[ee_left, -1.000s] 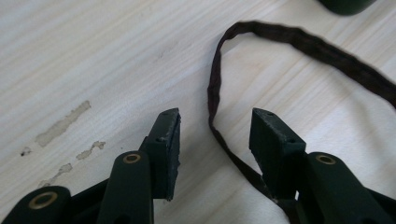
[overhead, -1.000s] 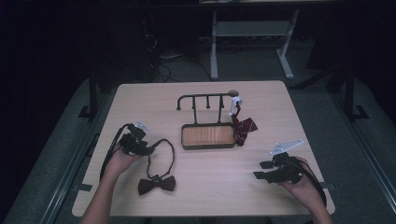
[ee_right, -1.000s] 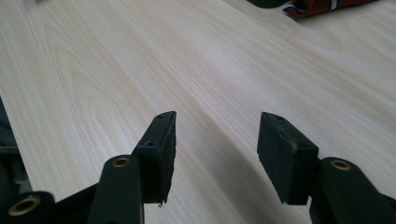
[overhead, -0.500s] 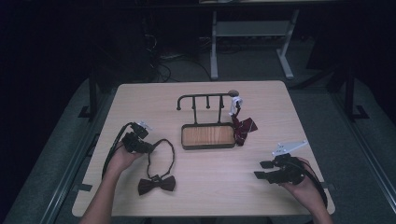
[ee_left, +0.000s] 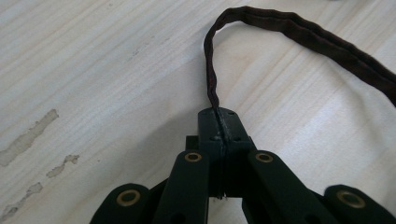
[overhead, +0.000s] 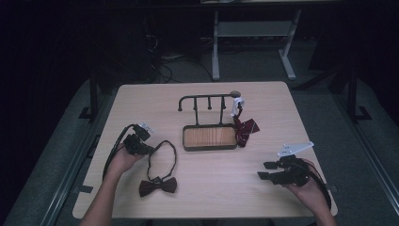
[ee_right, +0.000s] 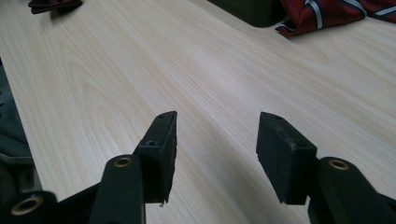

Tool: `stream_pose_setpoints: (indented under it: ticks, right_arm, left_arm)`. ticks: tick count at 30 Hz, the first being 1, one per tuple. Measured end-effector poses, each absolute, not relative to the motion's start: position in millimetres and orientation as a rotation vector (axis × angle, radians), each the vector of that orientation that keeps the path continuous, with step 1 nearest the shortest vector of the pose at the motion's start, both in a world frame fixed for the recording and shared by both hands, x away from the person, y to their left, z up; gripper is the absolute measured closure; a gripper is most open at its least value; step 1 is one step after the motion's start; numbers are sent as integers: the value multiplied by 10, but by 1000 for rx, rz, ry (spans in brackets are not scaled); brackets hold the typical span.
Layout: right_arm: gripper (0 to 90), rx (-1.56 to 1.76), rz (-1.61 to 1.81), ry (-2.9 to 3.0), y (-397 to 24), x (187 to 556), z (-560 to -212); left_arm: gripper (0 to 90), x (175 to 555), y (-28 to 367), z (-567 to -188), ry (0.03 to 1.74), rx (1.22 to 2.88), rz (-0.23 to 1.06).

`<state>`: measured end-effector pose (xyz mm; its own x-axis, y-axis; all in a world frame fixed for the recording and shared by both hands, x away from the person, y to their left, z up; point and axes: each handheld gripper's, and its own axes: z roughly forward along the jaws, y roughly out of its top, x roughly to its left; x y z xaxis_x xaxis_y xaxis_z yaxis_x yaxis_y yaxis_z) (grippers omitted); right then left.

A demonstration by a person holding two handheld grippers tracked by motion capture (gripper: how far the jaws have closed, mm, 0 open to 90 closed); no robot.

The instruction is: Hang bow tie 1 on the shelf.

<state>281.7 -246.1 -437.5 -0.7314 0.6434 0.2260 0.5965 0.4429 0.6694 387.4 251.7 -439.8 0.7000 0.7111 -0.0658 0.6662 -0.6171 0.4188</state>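
Left tool [overhead: 137, 140] is pinched tight on the neck strap [ee_left: 213, 79] of the brown bow tie [overhead: 158, 185], jaws pressed together with the thin band caught right at their tips, as the left gripper view shows. The strap arcs away from the grip in a loop across the pale wood, and the bow itself lies flat on the counter [overhead: 202, 188], near the front edge, just right of the person's left forearm. So the tie is gripped but, as far as I can judge, not yet lifted clear.

Beyond it, mid-counter, stands the dark hook rack [overhead: 207, 101] on its wooden tray base [overhead: 210, 137]. A red striped tie [overhead: 244, 131] droops from the rack's right end, its tail pooled on the counter just beside the tray. That one looks done; the other hooks are bare.

Over at the right, the right tool [overhead: 267, 170] hovers low near the front right corner, jaws spread apart, holding nothing.

What's left, by my reading: raise the strap, carry it to the rack and drop the loop over a free hook.
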Motion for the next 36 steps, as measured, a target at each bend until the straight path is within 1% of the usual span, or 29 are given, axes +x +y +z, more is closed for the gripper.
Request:
stream_pose_setpoints:
  ticks: [14, 17, 20, 36]
  right_arm:
    - [472, 1167, 1179, 2612, -2529, 2845, -4422]
    - [472, 1177, 1178, 2615, -2551, 2853, -4439]
    - [472, 1181, 1181, 2615, -2567, 2861, -4453]
    - [478, 1199, 1189, 2603, -2593, 2860, -4456]
  left_arm:
    - [895, 3774, 2563, -4278, 1004, 2474, 113]
    - [895, 3743, 2546, -4262, 1023, 2427, 102]
    - [895, 3742, 2557, -4229, 988, 2458, 96]
    - [895, 3664, 2518, -4142, 952, 2423, 86]
